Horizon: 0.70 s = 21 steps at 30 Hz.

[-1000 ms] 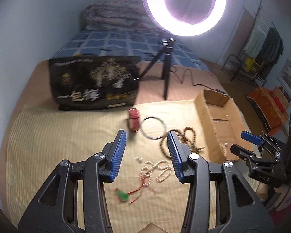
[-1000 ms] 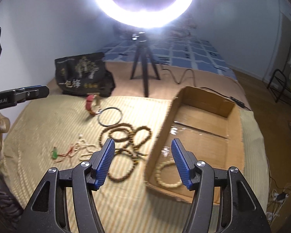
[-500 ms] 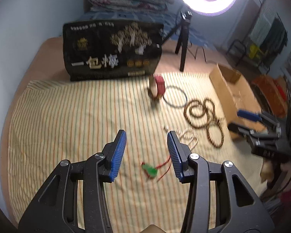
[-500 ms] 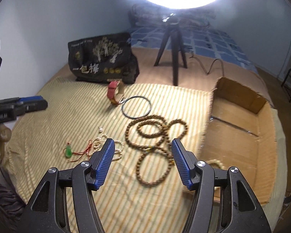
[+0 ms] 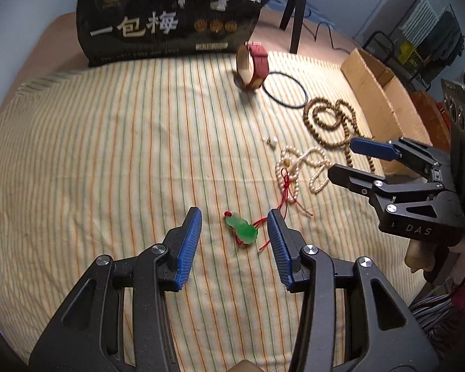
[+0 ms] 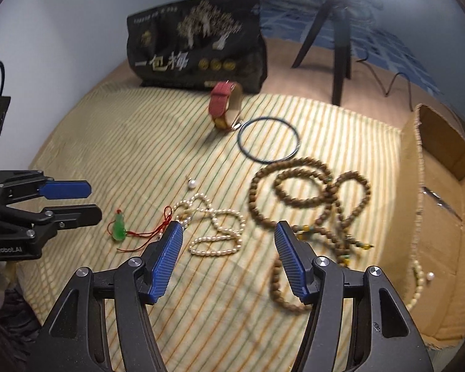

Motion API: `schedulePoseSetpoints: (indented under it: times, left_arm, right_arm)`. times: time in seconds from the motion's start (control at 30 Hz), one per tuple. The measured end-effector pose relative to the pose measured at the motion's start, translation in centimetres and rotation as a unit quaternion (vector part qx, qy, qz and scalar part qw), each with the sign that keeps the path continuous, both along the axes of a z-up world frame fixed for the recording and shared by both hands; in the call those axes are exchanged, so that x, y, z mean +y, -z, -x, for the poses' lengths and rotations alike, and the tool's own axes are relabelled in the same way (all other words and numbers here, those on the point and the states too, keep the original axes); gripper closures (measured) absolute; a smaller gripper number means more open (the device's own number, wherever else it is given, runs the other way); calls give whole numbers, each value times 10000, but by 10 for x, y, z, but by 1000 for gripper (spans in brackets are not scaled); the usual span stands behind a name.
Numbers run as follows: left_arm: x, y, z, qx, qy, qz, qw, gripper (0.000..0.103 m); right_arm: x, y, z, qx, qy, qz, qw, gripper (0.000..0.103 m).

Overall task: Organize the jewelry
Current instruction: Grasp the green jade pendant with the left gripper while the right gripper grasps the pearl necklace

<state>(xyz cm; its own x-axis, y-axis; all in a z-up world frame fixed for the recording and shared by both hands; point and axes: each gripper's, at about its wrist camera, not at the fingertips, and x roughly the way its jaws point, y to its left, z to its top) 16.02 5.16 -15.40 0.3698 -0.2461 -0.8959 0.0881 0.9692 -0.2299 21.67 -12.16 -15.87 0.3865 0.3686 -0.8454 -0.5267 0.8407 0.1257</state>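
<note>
A green gourd pendant [image 5: 241, 228] on red cord is lying flat at lower centre; pearl strands [image 5: 303, 169] and brown beads [image 5: 331, 124] are sprawling toward the right.

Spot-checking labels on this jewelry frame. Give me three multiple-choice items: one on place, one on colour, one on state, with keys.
1. Where does the green gourd-shaped pendant on a red cord lie?
A. in the cardboard box
B. on the striped cloth, framed by the left gripper's fingers
C. on the black bag

2. What colour is the upright watch strap?
A. red
B. white
C. green

3. What does the right gripper hold?
A. the pearl strand
B. the brown wooden beads
C. nothing, jaws open

Key: B, the left gripper frames it on the striped cloth; A, red leather; C, its blue pads are bare above the cloth.
</note>
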Motion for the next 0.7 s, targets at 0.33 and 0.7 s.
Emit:
schedulePoseSetpoints:
  times: [0.33,0.7]
  left_arm:
    - [-6,24,-7,251,37,-84,9996,58]
    - [-15,30,-10,129,156,-363,9991,58]
  right_arm:
    - [11,17,-6,94,-106,97,9999,42]
    - [30,30,-12,56,-149,293,9994,41]
